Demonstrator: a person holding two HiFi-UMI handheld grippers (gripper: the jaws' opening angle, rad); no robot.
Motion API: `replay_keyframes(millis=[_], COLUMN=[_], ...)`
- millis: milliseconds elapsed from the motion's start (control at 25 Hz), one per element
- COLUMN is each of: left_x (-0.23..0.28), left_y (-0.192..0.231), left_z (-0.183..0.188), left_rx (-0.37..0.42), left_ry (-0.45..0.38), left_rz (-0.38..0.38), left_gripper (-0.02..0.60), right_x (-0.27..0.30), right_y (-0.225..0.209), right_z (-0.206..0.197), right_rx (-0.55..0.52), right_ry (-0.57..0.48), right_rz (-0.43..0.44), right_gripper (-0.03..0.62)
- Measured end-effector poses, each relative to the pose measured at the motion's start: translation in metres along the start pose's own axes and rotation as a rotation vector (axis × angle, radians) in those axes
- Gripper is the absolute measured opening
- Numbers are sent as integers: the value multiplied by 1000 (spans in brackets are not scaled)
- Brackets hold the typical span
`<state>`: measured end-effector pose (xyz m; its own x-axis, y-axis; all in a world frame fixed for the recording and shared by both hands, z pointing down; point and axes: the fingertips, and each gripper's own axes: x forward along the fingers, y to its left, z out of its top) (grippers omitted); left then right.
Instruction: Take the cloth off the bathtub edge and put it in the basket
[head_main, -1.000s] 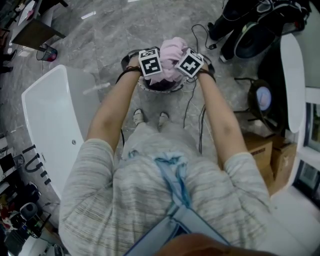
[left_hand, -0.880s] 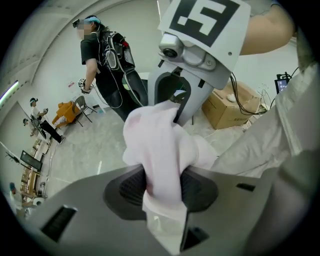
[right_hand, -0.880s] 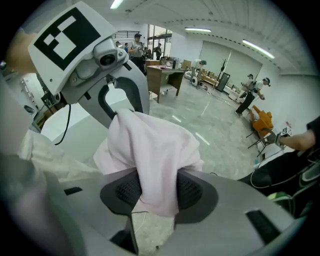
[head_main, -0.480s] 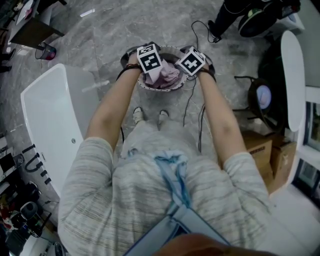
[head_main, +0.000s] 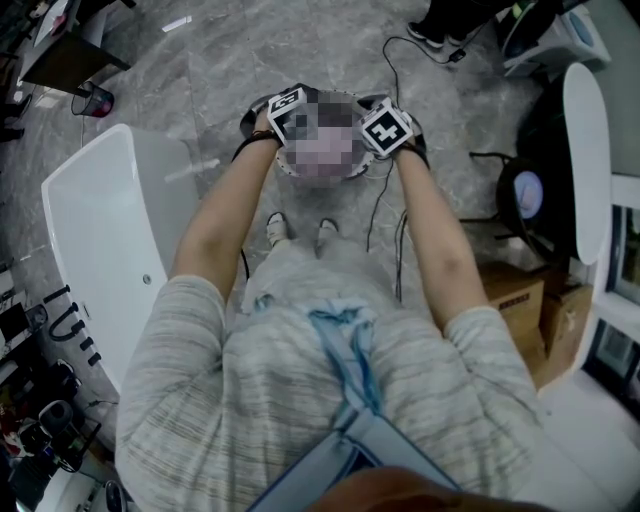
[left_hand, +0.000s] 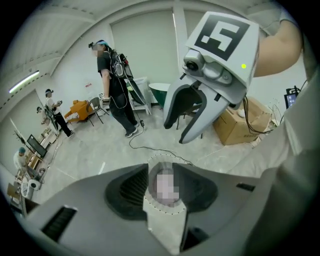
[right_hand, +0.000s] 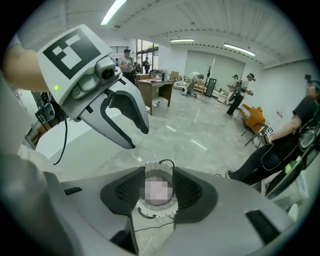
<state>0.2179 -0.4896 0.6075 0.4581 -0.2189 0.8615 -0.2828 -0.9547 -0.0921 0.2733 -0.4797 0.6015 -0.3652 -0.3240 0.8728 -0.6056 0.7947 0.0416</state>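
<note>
Cloth (head_main: 322, 148) dropped from above rim into basket (left_hand: 166, 157), blurred there. We hold left gripper (left_hand: 161, 175), right gripper (right_hand: 157, 186) over basket, jaws narrowly apart, empty. Risk: fold snagging jaw on withdrawal, dragging cloth out.

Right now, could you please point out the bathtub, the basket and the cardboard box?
bathtub (head_main: 100, 250): head view, white inner floor.
basket (head_main: 249, 118): head view, dark left rim.
cardboard box (head_main: 518, 300): head view, top face.
</note>
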Motion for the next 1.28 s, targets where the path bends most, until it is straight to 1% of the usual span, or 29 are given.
replay_keyframes(millis=[80, 240, 320, 560, 680, 760, 840, 960, 1080, 1200, 1240, 1280], left_x=[-8, -20, -31, -64, -85, -97, -108, -124, -138, -151, -156, -160], left_y=[3, 7, 8, 7, 7, 6, 4, -1, -9, -14, -15, -15], left_z=[6, 14, 20, 44, 54, 59, 62, 65, 67, 64, 63, 62], left_rx=[-48, -163, -217, -393, -479, -494, -488, -478, -465, -468, -479, -494], left_ry=[-57, -166, -230, -481, -617, -676, -721, -779, -821, -859, -874, -892], left_rz=[5, -1, -1, -13, -13, -8, 4, 21, 36, 57, 64, 68], left_gripper=[135, 135, 135, 133, 133, 133, 133, 133, 132, 130, 114, 103], right_x=[-6, -17, -21, -43, -59, -71, -82, -97, -114, -129, -134, -140], right_y=[0, -16, -14, -3, 4, 8, 11, 14, 22, 32, 34, 35], right_z=[7, 19, 25, 39, 47, 54, 58, 62, 65, 67, 67, 67], right_rx=[28, 74, 104, 230, 297, 334, 357, 360, 350, 310, 296, 284], right_ry=[-48, -164, -231, -412, -532, -624, -692, -748, -803, -845, -851, -860], right_rz=[-7, -66, -48, 17, 54, 81, 99, 112, 145, 168, 164, 157], right_gripper=[147, 147, 147, 146, 146, 146, 146, 145, 144, 144, 126, 79])
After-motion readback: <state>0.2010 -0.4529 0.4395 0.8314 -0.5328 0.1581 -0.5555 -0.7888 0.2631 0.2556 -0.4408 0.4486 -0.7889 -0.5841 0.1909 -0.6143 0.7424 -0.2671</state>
